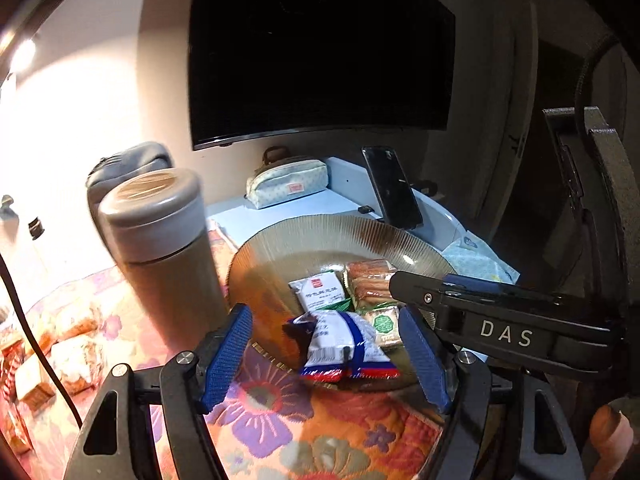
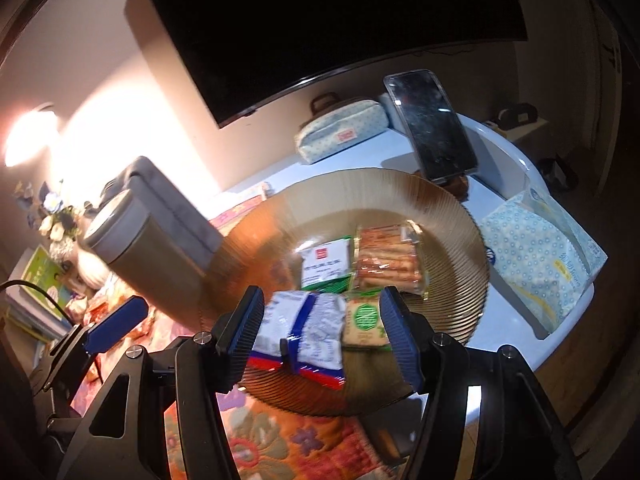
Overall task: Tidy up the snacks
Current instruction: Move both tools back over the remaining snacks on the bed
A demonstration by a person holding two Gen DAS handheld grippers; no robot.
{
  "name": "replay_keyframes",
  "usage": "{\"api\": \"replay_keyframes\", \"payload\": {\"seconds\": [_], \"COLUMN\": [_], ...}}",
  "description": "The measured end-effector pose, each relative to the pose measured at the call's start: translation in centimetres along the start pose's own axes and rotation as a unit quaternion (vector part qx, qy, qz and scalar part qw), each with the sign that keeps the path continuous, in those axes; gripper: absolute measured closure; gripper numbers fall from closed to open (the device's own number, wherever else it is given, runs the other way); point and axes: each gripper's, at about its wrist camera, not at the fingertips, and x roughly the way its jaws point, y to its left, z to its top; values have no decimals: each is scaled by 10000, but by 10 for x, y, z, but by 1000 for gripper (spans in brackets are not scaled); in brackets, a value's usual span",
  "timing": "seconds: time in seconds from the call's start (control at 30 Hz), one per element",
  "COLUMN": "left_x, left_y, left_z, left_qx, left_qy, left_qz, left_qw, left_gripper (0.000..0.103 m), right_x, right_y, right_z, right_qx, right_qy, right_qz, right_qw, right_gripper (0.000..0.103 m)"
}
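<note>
Right wrist view: right gripper (image 2: pixel 322 326) jaws wide apart, empty, straddling blue-white snack pack (image 2: pixel 304 340) at near edge of plate (image 2: pixel 460 216) — pack just ahead. Left gripper (image 1: pixel 326 354) also gaping, similarly near — can't say which is closer.

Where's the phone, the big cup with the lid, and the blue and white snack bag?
phone (image 2: pixel 434 130), right wrist view, middle of its dark screen
lidded cup (image 1: pixel 150 204), left wrist view, its grey lid
blue and white snack bag (image 1: pixel 340 340), left wrist view, wrapper's middle
</note>
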Motion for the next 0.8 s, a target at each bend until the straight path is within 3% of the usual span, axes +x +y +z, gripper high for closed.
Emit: {"api": "replay_keyframes", "payload": {"seconds": [0.5, 0.8], "left_x": [-79, -138], "left_y": [81, 169], "left_z": [-33, -74], "left_qx": [-555, -1302], "left_qy": [-278, -482], "left_qz": [628, 1348], "left_qw": [9961, 9811], "left_gripper": [30, 30], "right_x": [-6, 13], "right_y": [98, 183], "right_z": [-19, -47], "right_qx": [-932, -1737], "right_qy": [35, 295], "right_qz": [733, 1166], "right_qw": [9929, 9774], "right_gripper": [43, 43]}}
